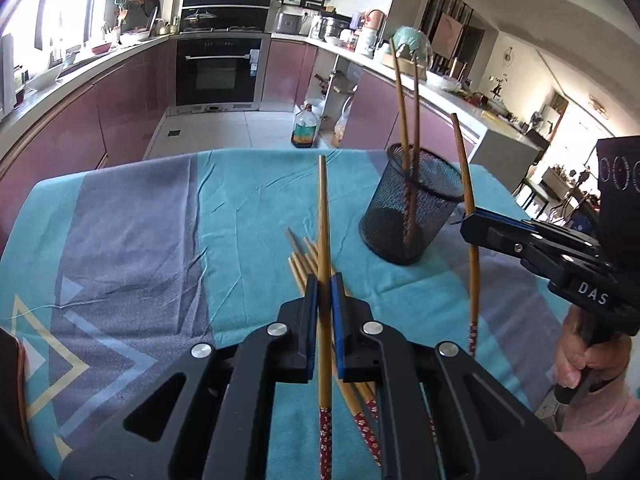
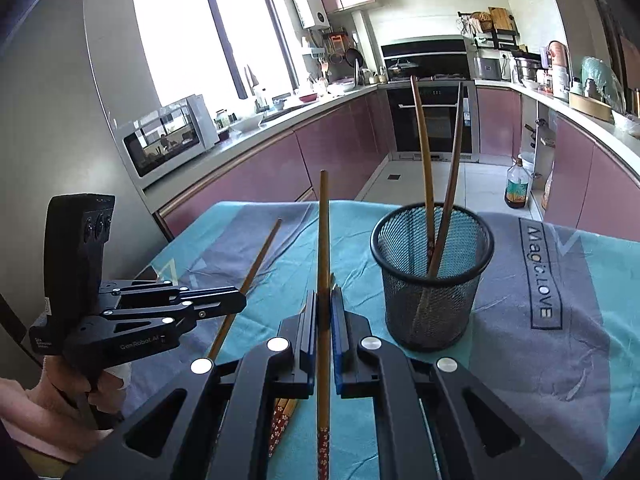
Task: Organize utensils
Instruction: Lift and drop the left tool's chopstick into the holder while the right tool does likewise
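Through the left wrist camera, the left gripper (image 1: 324,284) is seen closed on a single bamboo chopstick (image 1: 325,240), which is pinched between the blue pads and stands upward, its red patterned end low between the black arms. Beneath it, a loose bundle of chopsticks (image 1: 304,258) lies on the teal and grey tablecloth (image 1: 132,232). To the right stands a black mesh holder (image 1: 408,208) with two chopsticks (image 1: 404,120) leaning in it. Farther right, the right gripper (image 1: 474,222) is clamped on another chopstick (image 1: 468,184), held nearly upright above the cloth, and a hand (image 1: 576,364) is wrapped round its handle.

Through the right wrist camera, the right gripper (image 2: 324,304) is shown shut on its chopstick (image 2: 323,240), which rises between the pads. The mesh holder (image 2: 432,280) stands just to the right. At left, the left gripper (image 2: 240,300) is seen gripping its slanted chopstick (image 2: 256,264); the contact there is probably firm, though the pads are hidden.
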Motion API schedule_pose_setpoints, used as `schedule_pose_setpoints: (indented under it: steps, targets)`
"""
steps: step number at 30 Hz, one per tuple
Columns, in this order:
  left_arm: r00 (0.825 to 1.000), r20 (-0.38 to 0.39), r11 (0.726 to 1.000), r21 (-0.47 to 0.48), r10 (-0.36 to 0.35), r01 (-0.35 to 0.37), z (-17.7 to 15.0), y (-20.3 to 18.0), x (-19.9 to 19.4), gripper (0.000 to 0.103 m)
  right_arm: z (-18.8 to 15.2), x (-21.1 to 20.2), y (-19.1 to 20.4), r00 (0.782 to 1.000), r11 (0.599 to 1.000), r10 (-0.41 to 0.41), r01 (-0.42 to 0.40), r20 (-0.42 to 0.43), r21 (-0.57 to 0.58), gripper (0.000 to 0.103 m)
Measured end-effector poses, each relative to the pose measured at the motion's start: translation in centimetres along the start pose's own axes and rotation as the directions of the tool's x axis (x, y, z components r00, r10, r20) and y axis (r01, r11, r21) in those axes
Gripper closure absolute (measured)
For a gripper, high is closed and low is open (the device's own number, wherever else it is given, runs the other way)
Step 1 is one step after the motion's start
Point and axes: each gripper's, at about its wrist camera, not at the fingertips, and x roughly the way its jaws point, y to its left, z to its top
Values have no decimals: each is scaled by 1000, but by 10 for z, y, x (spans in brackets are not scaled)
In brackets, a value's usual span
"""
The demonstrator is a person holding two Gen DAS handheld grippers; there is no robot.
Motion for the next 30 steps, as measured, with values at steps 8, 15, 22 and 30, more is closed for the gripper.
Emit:
schedule_pose_setpoints:
  steps: [8, 15, 22, 30]
  targets:
    - [980, 142, 990, 20, -138, 136, 36, -14, -48, 96, 30, -38, -10, 990, 1000, -13, 13, 138, 2, 98]
    - [947, 250, 980, 34, -200, 198, 75, -24, -73, 96, 63, -60, -18, 975, 999, -18, 26, 222, -30, 98]
    - [922, 308, 972, 55, -234, 228, 116, -43, -75, 96, 90, -74, -29, 958, 997, -45, 59, 283, -42, 98]
    - [924, 309, 975, 72, -224, 212, 146, -67, -51, 96, 100, -61, -49, 961, 994, -95, 104, 261, -23, 98]
